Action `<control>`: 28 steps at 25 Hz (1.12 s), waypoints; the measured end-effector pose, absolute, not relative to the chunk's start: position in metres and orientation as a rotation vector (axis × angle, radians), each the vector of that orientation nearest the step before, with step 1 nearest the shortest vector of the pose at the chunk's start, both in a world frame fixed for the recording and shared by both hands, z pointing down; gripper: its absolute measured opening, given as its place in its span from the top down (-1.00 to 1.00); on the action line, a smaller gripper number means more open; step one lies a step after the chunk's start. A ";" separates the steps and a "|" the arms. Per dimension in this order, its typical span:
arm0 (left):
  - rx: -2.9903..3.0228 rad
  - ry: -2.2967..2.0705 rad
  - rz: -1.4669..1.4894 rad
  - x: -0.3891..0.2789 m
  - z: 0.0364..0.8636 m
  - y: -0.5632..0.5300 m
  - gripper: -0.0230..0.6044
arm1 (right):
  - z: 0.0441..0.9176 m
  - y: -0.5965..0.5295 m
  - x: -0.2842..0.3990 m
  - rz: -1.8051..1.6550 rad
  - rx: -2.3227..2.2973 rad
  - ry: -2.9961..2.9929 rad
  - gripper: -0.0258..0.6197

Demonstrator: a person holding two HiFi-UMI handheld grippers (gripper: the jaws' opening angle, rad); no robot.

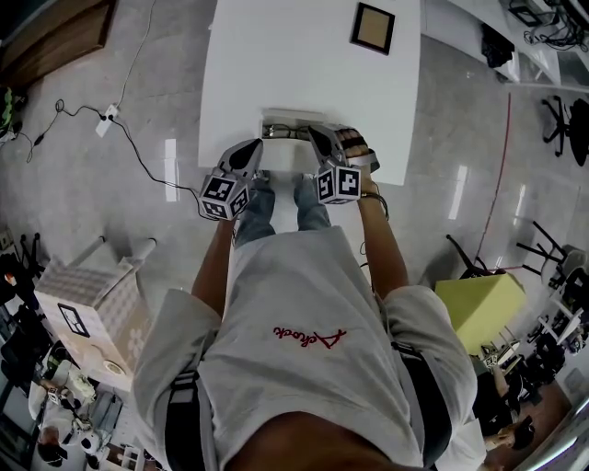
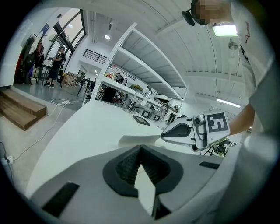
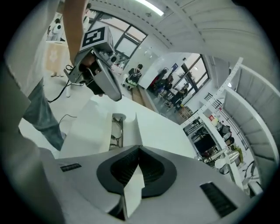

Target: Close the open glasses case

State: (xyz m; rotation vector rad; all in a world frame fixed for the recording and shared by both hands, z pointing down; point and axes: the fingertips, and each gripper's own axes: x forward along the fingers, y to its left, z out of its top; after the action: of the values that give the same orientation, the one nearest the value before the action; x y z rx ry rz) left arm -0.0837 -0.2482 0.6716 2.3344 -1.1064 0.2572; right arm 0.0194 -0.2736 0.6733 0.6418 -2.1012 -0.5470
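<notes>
Right gripper view | shows white hard glasses case [image 3: 89, 131] open | left claw [image 2: 140, 149], right claw [image 3: 139, 149] pinched together, empty | closing not started

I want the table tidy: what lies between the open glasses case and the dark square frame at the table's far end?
Nothing. In the head view the white table is bare between the glasses case and the dark square frame.
</notes>
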 end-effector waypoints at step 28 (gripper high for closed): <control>2.332 -1.111 0.241 -0.084 0.673 -0.249 0.84 | 0.694 -0.245 0.021 -0.511 0.572 -2.065 0.79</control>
State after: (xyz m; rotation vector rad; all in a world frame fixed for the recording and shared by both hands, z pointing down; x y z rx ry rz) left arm -0.0839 -0.2492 0.6725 2.3320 -1.1111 0.2407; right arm 0.0210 -0.2455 0.6939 0.5721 -2.0646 -0.5114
